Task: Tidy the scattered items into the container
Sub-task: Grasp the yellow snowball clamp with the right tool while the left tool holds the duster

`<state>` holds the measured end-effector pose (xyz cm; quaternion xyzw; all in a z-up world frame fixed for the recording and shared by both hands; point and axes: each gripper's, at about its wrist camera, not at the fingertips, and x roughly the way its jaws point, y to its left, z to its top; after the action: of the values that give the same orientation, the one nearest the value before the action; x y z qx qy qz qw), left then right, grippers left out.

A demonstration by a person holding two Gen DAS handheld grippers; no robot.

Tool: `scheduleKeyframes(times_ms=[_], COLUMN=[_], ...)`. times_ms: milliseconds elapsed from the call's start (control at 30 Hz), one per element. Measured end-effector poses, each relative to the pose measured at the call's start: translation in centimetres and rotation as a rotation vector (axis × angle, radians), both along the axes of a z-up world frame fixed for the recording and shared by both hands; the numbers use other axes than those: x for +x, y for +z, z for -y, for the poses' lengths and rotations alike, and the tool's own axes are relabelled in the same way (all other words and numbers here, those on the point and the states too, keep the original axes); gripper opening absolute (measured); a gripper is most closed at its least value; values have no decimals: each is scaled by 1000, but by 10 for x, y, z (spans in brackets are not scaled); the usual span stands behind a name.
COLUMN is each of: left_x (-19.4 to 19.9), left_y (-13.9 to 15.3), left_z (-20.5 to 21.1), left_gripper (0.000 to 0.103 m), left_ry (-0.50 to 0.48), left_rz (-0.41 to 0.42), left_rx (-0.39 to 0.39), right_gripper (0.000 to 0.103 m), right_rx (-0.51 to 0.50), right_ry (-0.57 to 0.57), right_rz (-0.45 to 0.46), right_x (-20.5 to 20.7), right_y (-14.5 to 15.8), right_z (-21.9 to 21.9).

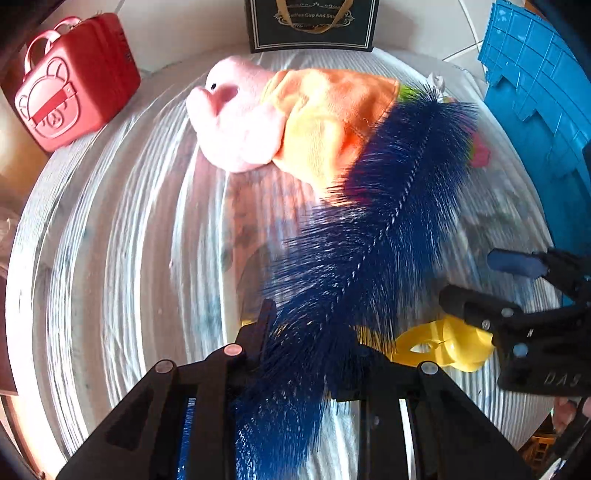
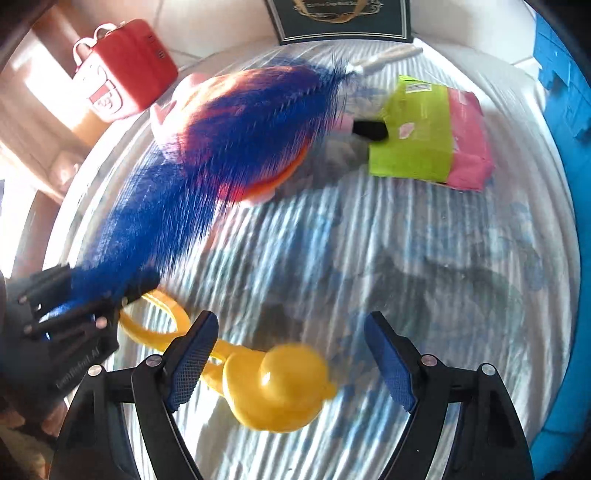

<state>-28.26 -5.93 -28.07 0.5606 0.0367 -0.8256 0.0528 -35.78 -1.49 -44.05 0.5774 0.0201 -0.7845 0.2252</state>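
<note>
My left gripper [image 1: 310, 332] is shut on a long blue bristle brush [image 1: 384, 221], which slants up and to the right over the table. From the right wrist view the same brush [image 2: 207, 147] crosses a pink pig plush in orange cloth [image 2: 258, 192], with the left gripper [image 2: 74, 295] at the far left. My right gripper [image 2: 291, 317] is open, and a yellow duck-shaped plastic tool [image 2: 284, 384] lies on the table between and below its fingers. In the left wrist view the right gripper [image 1: 487, 280] hangs over that yellow tool [image 1: 443, 343]. The plush [image 1: 258, 110] lies at the back.
A blue plastic container [image 1: 535, 92] [image 2: 569, 184] stands along the right edge. A green and pink packet [image 2: 428, 136] lies at the back right. A red case [image 1: 74, 81] and a dark gift bag [image 1: 314, 26] sit behind the round striped table [image 2: 406, 258].
</note>
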Motion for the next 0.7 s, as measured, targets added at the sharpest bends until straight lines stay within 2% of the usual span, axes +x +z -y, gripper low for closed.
scheduleKeyframes(times_ms=[100,300,467,533,633,700], left_x=[21,45,71,82,91,94], left_y=[3,38,67,63,39,24], left_z=[3,7,40,58,80,83], left_gripper=[23,23,23,23,23,23], left_ry=[26,69,214,277,350,366], left_rz=[-17,-141,-249,-244,-174,-123], left_rx=[2,-15,-31,-57,-50,-46], right_gripper=[83,83,83,83,83,83], right_rx=[9,-29,-43,-30,-10,7], right_ry=[-13,26,65,70,60,65], right_rz=[-5,-71,-107,-95,-81,-78], right_x=[11,20,31,34,37,43], right_y=[3,19,31,27,21,19], right_z=[-4,4,20,24,28,25])
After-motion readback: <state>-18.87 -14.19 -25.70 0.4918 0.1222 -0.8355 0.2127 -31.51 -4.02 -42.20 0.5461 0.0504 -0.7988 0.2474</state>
